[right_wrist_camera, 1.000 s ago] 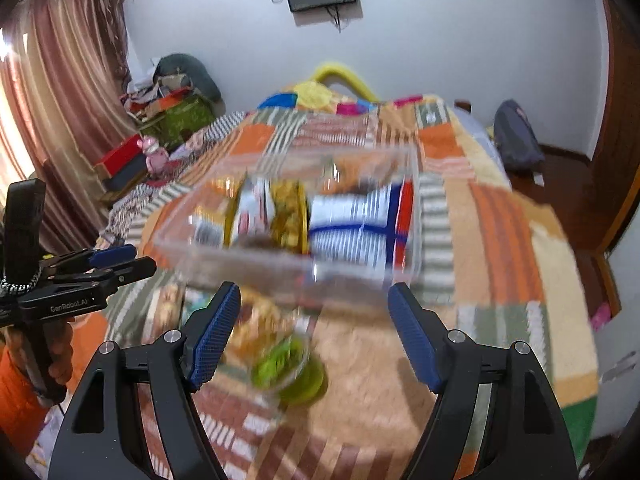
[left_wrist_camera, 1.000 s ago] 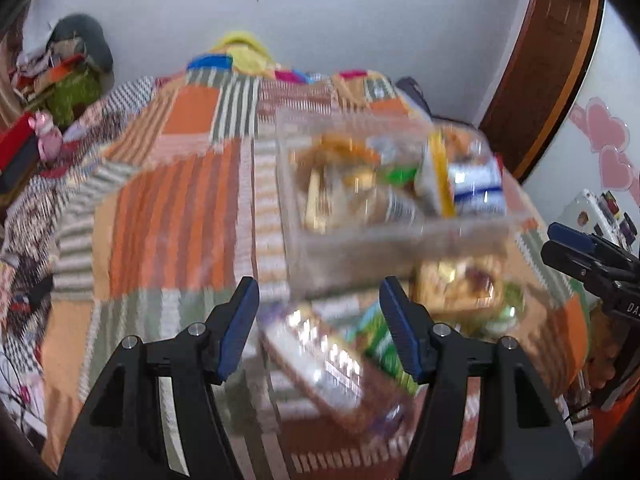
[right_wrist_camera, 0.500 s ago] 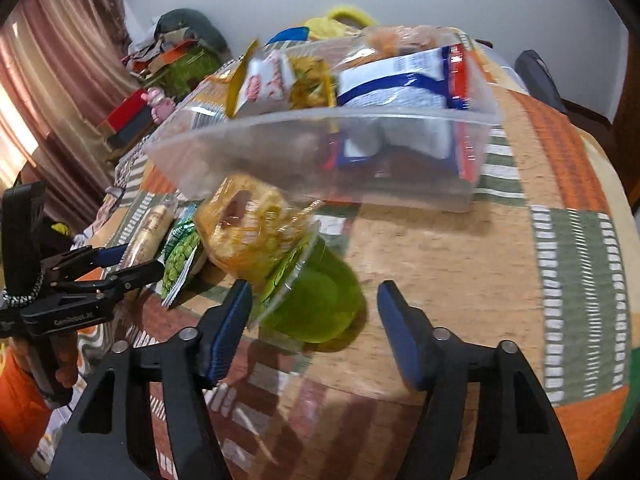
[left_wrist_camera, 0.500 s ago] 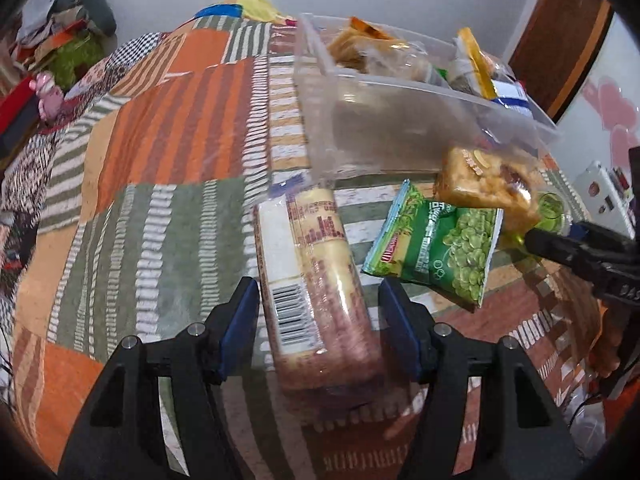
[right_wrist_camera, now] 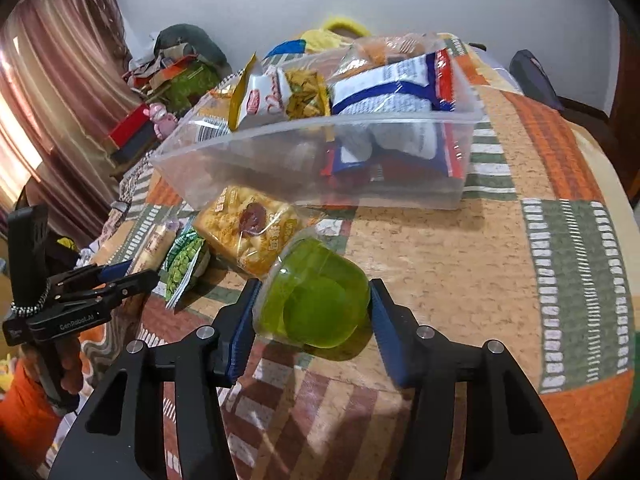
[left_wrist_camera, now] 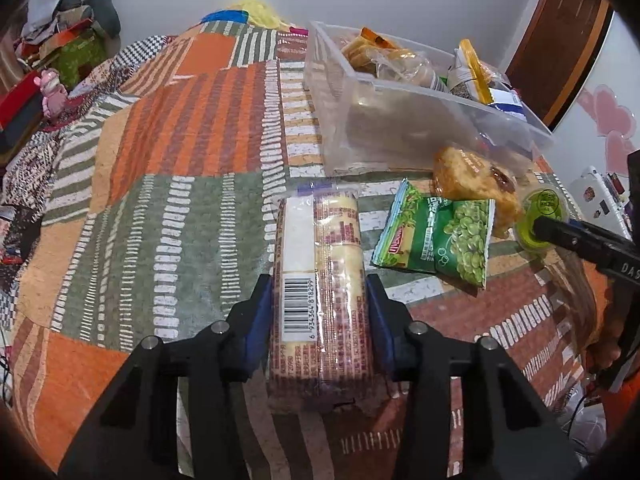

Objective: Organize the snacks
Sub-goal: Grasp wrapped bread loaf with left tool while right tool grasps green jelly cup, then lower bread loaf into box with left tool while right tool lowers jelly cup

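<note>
On the patchwork bedspread [left_wrist_camera: 168, 216] — clear bin [right_wrist_camera: 280, 168] holding snack packets [right_wrist_camera: 394, 80].

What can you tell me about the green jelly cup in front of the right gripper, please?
The green jelly cup is a small translucent plastic tub of bright green jelly with a printed foil lid. It lies tipped on its side on the patchwork blanket, base towards the right wrist camera, lid end against the orange snack packet. It sits between the right gripper's blue pads, whose jaws are closing and appear to touch its sides.
</note>
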Action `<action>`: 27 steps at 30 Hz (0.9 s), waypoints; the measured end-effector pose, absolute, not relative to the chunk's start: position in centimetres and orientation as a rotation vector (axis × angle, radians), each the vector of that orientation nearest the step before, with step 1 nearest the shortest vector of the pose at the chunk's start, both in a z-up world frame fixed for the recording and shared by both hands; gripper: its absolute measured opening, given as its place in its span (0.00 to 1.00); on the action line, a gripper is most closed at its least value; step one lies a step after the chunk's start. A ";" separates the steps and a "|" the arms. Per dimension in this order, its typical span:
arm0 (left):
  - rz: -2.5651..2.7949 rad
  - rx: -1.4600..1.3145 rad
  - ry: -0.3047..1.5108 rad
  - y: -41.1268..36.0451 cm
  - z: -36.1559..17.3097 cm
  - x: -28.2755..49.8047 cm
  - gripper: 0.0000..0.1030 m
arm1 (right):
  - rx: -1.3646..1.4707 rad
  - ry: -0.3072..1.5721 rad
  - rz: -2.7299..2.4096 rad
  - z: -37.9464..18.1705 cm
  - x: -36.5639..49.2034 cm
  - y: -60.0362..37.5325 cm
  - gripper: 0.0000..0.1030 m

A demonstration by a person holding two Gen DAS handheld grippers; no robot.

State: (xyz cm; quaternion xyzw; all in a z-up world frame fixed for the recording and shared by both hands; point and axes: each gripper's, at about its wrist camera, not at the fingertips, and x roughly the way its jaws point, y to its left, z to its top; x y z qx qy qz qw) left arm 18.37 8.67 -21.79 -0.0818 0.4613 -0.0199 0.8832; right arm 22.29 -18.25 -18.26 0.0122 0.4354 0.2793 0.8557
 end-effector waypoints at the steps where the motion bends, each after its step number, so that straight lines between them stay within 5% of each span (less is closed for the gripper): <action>1: -0.040 -0.167 0.955 8.6 -21.5 18.2 0.44 | 0.022 0.904 0.581 -18.0 22.2 -18.3 0.47; 4: -0.040 -0.169 0.928 8.6 -20.3 17.8 0.44 | 0.011 0.881 0.577 -17.1 22.2 -18.6 0.37; 27: -0.061 -0.169 0.693 7.3 -9.9 24.3 0.44 | 0.026 0.643 0.568 -9.7 26.1 -17.0 0.37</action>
